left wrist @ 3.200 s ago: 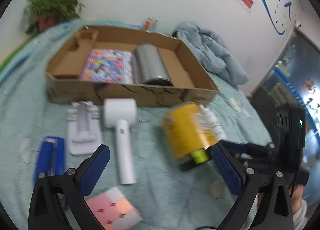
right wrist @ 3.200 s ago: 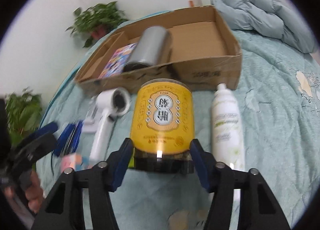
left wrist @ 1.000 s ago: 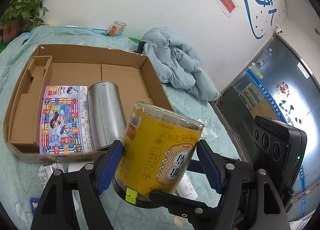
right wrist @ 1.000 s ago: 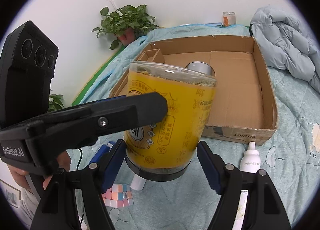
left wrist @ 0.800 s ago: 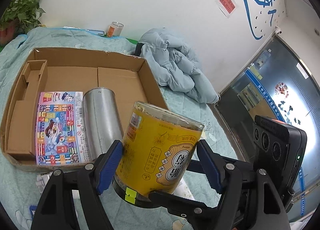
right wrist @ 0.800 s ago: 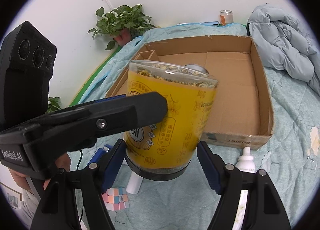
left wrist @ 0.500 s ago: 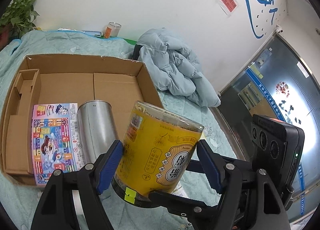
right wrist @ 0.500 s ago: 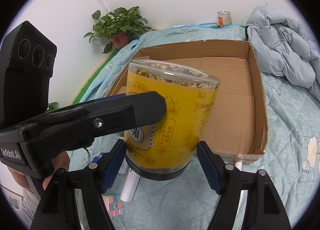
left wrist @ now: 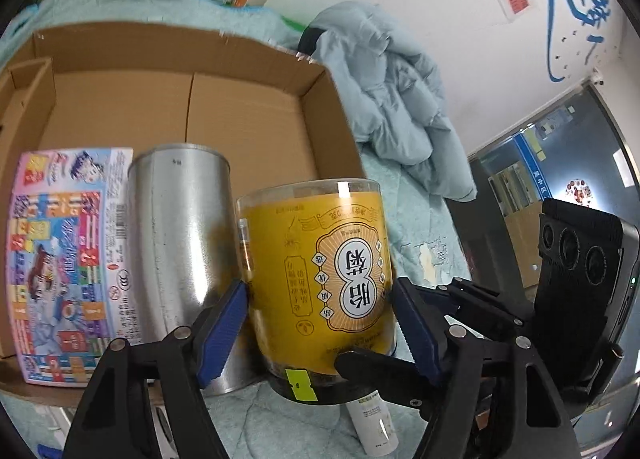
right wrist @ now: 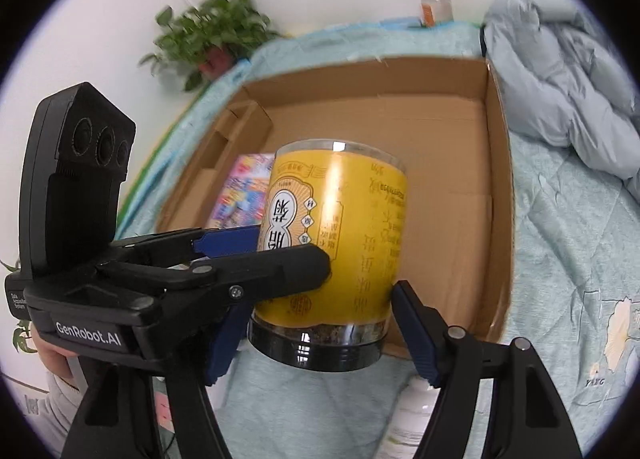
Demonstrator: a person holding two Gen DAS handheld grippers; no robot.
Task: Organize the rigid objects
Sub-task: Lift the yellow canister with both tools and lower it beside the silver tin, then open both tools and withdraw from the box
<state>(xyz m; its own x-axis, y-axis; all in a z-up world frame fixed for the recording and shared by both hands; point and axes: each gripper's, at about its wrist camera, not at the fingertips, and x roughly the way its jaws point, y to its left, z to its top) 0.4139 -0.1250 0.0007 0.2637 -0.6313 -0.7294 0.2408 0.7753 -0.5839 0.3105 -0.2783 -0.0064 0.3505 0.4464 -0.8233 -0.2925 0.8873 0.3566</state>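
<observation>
while both grippers clamp yellow jar [left wrist: 316, 283], above cardboard box [left wrist: 256, 115]

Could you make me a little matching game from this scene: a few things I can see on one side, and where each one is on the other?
Things:
1. yellow jar
2. silver can
3. colourful box
4. white bottle

Places:
A. lying flat in the cardboard box, at its left side
B. on the bedspread, outside the cardboard box
C. held up between both hand-held grippers
D. lying on its side in the cardboard box, next to the colourful box

Pairs: 1-C, 2-D, 3-A, 4-B
</observation>
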